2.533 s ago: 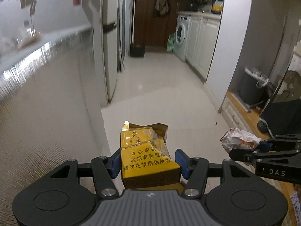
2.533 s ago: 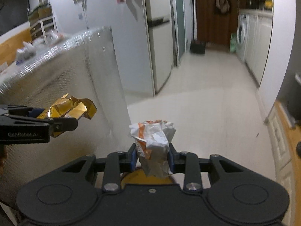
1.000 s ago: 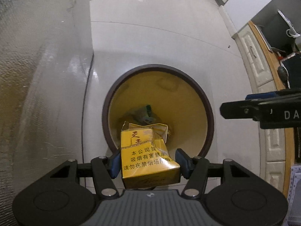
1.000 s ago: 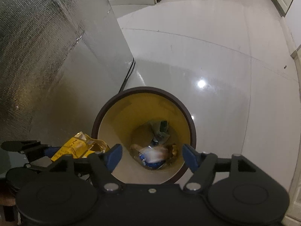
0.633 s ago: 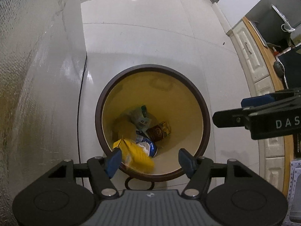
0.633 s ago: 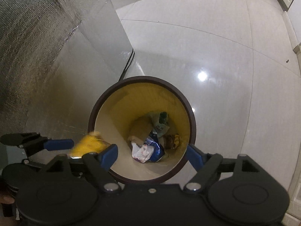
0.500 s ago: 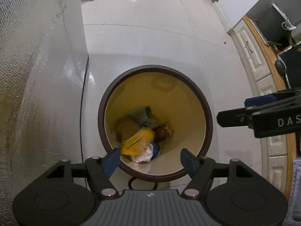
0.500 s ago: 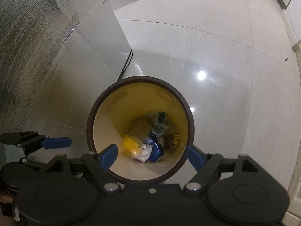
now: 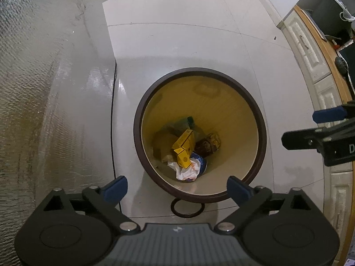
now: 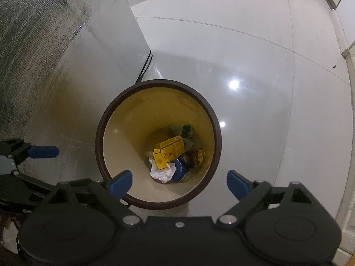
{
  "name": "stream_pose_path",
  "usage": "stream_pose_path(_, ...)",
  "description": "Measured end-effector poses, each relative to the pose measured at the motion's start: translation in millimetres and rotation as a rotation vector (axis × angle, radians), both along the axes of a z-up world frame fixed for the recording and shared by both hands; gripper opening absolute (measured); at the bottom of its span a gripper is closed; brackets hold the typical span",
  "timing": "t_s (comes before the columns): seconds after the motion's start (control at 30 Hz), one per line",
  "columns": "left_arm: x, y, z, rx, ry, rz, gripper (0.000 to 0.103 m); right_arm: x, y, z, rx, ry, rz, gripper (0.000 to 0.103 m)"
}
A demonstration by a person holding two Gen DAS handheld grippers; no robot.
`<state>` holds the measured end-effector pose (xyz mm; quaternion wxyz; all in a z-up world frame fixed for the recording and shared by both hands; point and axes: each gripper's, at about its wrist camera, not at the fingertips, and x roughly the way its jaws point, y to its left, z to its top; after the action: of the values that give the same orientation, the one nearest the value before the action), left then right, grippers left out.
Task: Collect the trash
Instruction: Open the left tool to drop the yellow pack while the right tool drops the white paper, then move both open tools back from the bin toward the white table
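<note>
I see my left tool [image 9: 177, 188] and right tool [image 10: 179, 181] above the bin [image 9: 261, 133], both jaws opening with nothing between them. The yellow carton [image 9: 184, 148] and the crumpled wrapper [image 9: 184, 170] lie at its bottom.

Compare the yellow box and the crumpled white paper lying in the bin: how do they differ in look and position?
The yellow box keeps flat faces and straight edges; the crumpled white paper is a shapeless wad.
The box is plain yellow with small print; the paper is white with orange marks.
The box lies on top, one end overlapping the paper, which sits lower and nearer the camera.
Both rest at the bottom of the brown-rimmed bin, held by neither gripper.
</note>
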<state>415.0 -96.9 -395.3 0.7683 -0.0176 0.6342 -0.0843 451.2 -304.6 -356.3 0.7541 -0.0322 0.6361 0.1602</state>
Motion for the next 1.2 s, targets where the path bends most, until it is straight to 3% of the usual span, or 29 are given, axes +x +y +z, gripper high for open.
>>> stream_pose_path(0.23, -2.1, 2.9, 7.4, 0.007, -0.002, 0.012, 0.103, -8.9, -6.9, 5.8, -0.021, -0.002, -0.017, 0.103)
stream_pose_path(0.63, -8.3, 7.5, 35.1, -0.004, -0.04, 0.027, 0.103, -32.6, -18.1, 27.9, -0.023, -0.042, -0.041, 0.103)
stream_pose_path(1.2, -33.1, 2.8, 93.9, 0.006, -0.149, -0.025, 0.103, -70.5, -33.7, 79.8, 0.016, -0.151, -0.075, 0.103)
